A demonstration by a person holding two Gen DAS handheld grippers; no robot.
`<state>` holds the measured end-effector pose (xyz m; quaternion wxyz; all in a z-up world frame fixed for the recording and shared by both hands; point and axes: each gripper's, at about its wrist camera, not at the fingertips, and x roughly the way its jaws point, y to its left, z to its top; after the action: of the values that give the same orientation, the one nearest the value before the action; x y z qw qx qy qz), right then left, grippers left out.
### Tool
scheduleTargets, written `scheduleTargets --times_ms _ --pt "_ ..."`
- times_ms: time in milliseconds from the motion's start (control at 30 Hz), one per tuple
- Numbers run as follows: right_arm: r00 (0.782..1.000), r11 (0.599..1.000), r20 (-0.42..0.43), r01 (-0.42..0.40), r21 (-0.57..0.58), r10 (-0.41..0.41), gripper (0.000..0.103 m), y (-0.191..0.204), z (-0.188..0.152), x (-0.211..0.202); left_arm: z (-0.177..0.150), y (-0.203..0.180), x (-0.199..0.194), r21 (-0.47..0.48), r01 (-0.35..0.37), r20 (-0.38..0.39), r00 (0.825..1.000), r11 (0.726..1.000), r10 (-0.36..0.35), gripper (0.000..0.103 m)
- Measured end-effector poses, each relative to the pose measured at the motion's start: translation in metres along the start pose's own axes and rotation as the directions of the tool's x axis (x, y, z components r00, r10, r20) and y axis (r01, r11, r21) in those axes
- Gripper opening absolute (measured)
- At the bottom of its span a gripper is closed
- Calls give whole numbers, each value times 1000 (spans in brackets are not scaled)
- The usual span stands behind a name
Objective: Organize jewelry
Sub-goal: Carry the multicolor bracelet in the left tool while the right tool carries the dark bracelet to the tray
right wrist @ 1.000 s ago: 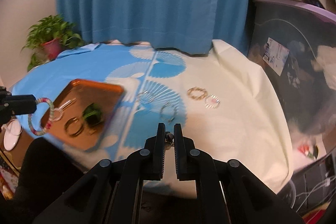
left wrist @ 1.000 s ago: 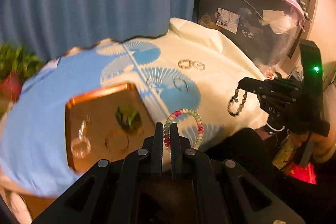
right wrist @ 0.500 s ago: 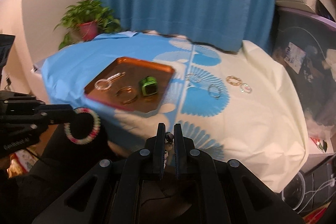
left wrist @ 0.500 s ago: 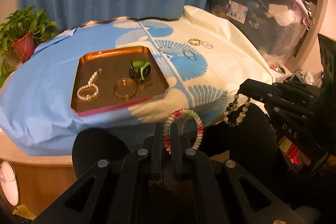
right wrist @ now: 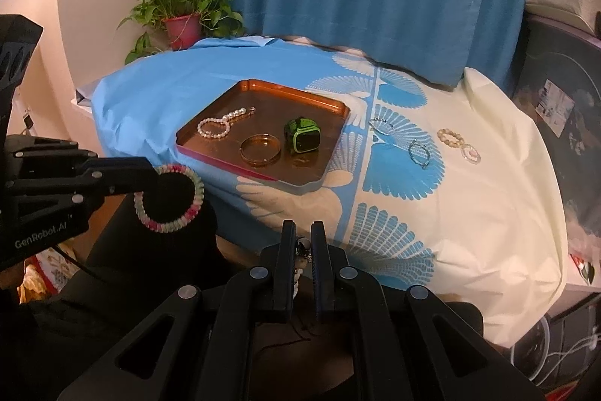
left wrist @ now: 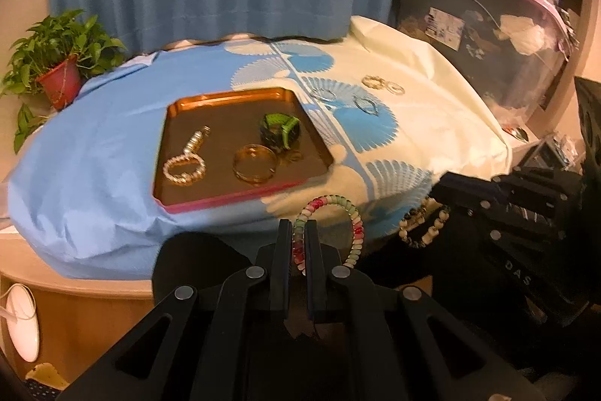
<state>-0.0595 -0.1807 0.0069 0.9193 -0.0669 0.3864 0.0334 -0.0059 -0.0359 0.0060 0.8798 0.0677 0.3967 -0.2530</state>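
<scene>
— Tablecloth first: what sits on it?
— Copper tray holding a green watch, amber bangle and pearl bracelet; four small bracelets lie on the cloth right of it
— And the grippers?
— Left gripper pinches a pink-green bead bracelet; right gripper pinches a cream-and-dark bead bracelet, both off the table's near edge

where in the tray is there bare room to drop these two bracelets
Bare tray floor runs along the back rim, behind the pearl bracelet and the green watch. The front corner right of the gold bangle is smaller. The middle, between those three, is crowded.
</scene>
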Motion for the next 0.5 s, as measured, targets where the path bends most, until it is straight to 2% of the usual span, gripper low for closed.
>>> scheduleTargets --times_ms 267,500 --pt "1000 1000 4 -3 -31 3 8 8 22 16 19 25 6 -18 -59 41 997 998 59 4" --pt "1000 998 1 -17 -53 17 8 16 49 42 32 47 22 -42 -69 37 997 997 71 4"
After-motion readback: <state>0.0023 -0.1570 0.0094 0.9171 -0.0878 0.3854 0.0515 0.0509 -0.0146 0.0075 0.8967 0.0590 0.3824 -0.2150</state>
